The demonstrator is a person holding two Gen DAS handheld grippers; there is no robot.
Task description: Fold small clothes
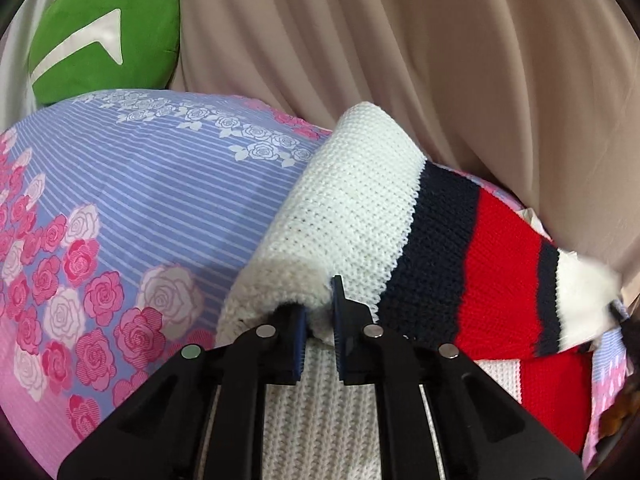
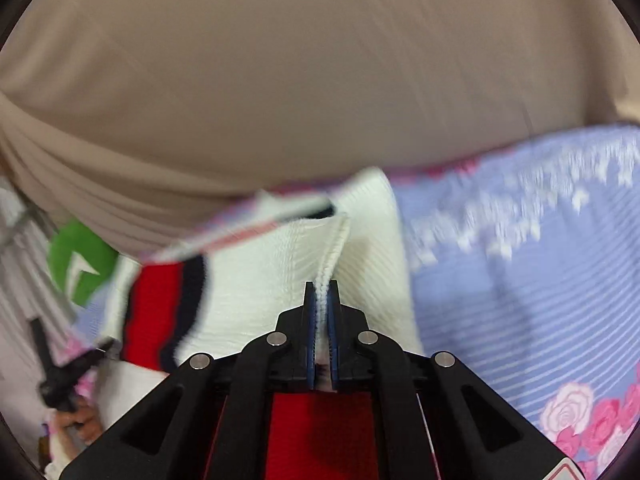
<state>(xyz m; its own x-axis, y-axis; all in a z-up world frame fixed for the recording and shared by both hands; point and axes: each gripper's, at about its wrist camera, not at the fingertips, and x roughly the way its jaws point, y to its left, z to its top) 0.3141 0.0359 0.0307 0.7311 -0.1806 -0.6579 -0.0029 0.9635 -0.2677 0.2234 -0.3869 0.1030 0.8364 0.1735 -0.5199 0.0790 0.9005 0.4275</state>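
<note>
A knitted sweater, white with navy and red stripes, lies partly lifted on a floral bedsheet. My left gripper is shut on a thick white fold of its knit, and the striped part stretches away to the right. In the blurred right wrist view, my right gripper is shut on a white ribbed edge of the sweater. A red band of the sweater hangs below its jaws. At the lower left of that view, a hand holds the other black gripper.
The blue and pink rose-patterned bedsheet covers the surface around the sweater. A beige draped cloth rises behind it. A green cushion with a white mark sits at the back left.
</note>
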